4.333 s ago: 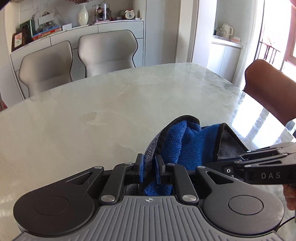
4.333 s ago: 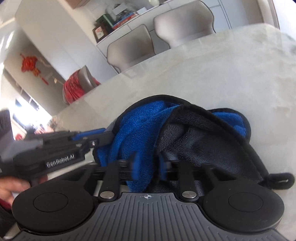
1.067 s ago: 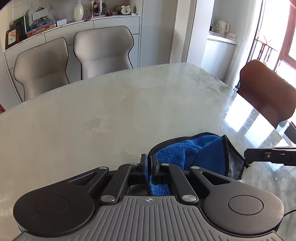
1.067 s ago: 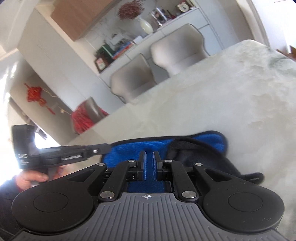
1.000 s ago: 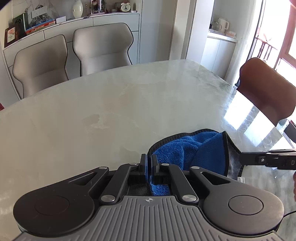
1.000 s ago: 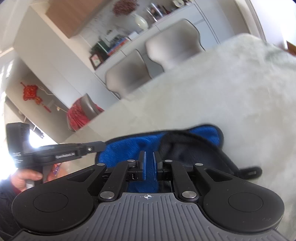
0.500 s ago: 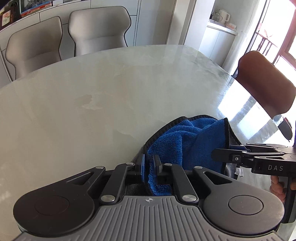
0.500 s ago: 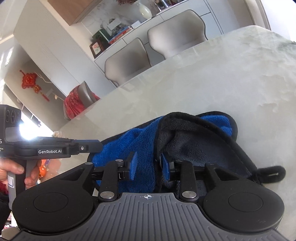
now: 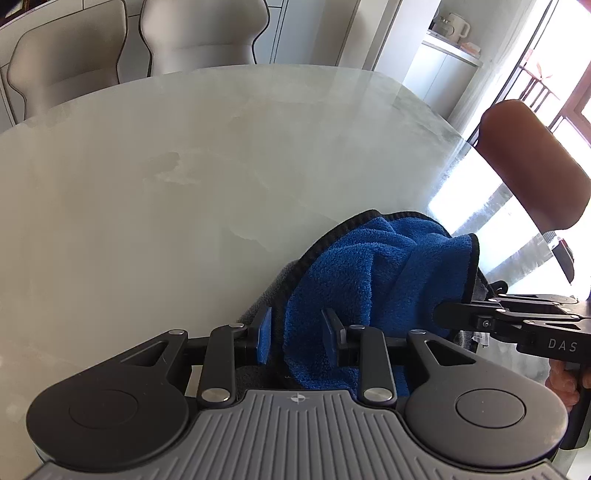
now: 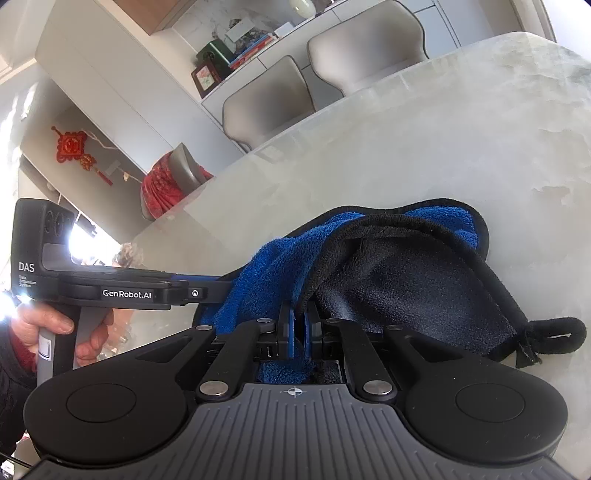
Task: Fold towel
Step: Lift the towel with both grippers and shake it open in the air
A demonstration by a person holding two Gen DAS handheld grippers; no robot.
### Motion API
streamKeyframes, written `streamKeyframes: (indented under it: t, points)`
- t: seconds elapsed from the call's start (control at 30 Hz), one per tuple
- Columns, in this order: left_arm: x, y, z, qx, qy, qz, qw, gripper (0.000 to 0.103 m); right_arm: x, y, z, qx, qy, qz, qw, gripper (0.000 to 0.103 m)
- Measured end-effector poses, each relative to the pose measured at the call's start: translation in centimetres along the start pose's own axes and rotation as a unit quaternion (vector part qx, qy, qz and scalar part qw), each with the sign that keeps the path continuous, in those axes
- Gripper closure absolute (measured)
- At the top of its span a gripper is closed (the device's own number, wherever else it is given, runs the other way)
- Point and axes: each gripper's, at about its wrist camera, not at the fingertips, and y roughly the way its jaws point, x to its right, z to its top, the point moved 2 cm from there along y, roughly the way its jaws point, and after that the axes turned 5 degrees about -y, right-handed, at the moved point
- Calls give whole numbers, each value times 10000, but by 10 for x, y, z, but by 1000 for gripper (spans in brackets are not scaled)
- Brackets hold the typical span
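Note:
A blue towel [image 9: 373, 273] with a grey back and black trim lies bunched on the marble table [image 9: 166, 177]. My left gripper [image 9: 297, 334] is open, its pads either side of the towel's near edge without pinching it. In the right wrist view the towel [image 10: 388, 266] shows its grey side, with a black hanging loop [image 10: 554, 334] at the right. My right gripper [image 10: 300, 325] is shut on the towel's edge. Each gripper shows in the other's view, the right one [image 9: 454, 315] at the towel's right side, the left one [image 10: 218, 291] at its left.
Two beige chairs [image 9: 199, 33] stand at the table's far side and a brown chair [image 9: 532, 166] at its right edge. A sideboard with books and a picture frame [image 10: 207, 75] is behind. A red-draped chair [image 10: 170, 181] stands at the table's left end.
My left gripper has opened wider around the towel's edge. My right gripper, open half a second ago, has shut on the towel. The towel has slumped lower onto the table.

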Motion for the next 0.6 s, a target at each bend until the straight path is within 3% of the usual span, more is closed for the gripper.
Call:
streamKeyframes:
  t: [0.07,0.33,0.5,0.6]
  points:
    - [1,1,-1,32,30,-38,10000,100,0,0,0,32,34,71,10000,96]
    - [-7,-29,12,572,-406,-309,9971,101,3,-17,3,330,478,501,9971,99]
    - [-26,-59,24,1074,-1021,-504,9877,101,2,-42,11,624,687,670,9934,99]
    - [-37,-77,27,1400,-1255,-377,9815,101,0,-63,18,861,766,766,9904,99]
